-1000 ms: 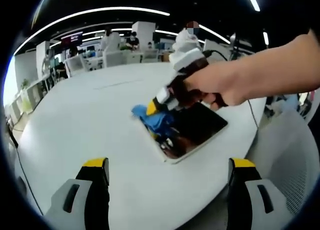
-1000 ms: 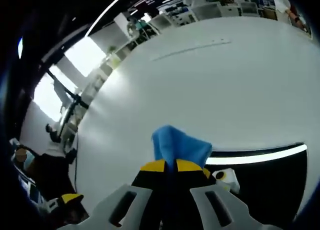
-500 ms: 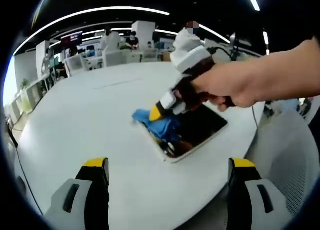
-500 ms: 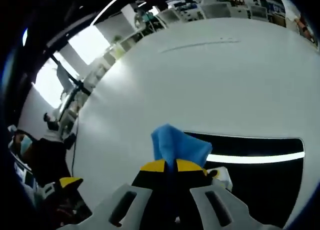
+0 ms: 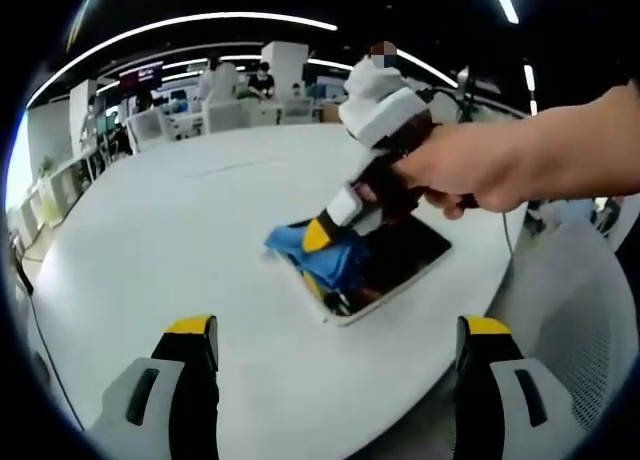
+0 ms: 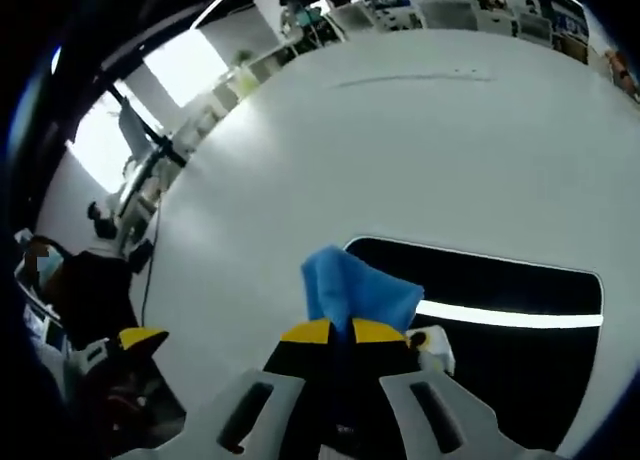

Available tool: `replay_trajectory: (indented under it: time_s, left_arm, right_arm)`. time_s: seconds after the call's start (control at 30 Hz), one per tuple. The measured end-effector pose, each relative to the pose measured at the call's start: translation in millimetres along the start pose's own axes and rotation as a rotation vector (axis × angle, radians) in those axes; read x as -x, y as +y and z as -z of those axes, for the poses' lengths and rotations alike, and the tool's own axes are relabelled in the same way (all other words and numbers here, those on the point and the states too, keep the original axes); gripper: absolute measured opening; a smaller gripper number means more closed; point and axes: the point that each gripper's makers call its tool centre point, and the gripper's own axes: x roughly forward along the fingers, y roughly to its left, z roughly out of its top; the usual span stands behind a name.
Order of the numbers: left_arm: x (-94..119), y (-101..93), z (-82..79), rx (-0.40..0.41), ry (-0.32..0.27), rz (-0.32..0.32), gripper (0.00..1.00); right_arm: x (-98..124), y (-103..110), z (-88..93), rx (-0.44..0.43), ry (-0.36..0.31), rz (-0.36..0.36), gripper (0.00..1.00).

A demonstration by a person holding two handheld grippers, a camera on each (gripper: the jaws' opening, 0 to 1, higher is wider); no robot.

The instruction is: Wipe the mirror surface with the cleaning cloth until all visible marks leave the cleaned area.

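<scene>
Two views are given: in the left gripper view, the left gripper (image 5: 335,380) is held with jaws spread apart, short of the mirror (image 5: 385,265) on the white table (image 5: 170,230), while the right gripper (image 5: 322,232) presses the blue cloth (image 5: 315,255) onto the mirror's far-left end. In the right gripper view, the right gripper (image 6: 333,332) is seen clamped on the cloth (image 6: 350,290) over the mirror (image 6: 500,320).

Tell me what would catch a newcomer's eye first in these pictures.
The bright blue cleaning cloth, clamped in the right gripper and pressed onto the dark mirror near the edge of the round white table. Next, the hand gripping that tool, while the left gripper waits open.
</scene>
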Motion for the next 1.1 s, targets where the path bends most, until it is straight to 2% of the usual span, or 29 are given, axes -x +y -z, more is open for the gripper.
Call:
replay_trajectory:
  time_s: [0.27,0.37,0.47,0.57,0.67,1.1]
  left_arm:
    - [0,-2.9,2.4,-0.017,0.015,0.008,0.99]
    - [-1,-4.1,2.0,0.032,0.004,0.022,0.99]
    - [-2,-5.9,6.4,0.008,0.027,0.023,0.99]
    - [-1,-8.9,3.2,0.003,0.009,0.034,0.99]
    - [-2,-8.9,8.5,-0.012,0.031,0.034,0.99]
    - [-2,-9.6,14.0,-0.051,0.061,0.035,0.99]
  right_arm:
    - [3,-2,0.6,0.04,-0.006,0.006,0.0]
    - [7,-4,2.4,0.038,-0.001,0.006,0.0]
    - [10,-9,4.8,0.048,0.002,0.004,0.0]
    - [13,-13,7.1,0.06,-0.001,0.004,0.0]
    - [16,-17,7.6,0.062,0.005,0.006,0.0]
    - [34,-53,14.3,0.031,0.005,0.008,0.0]
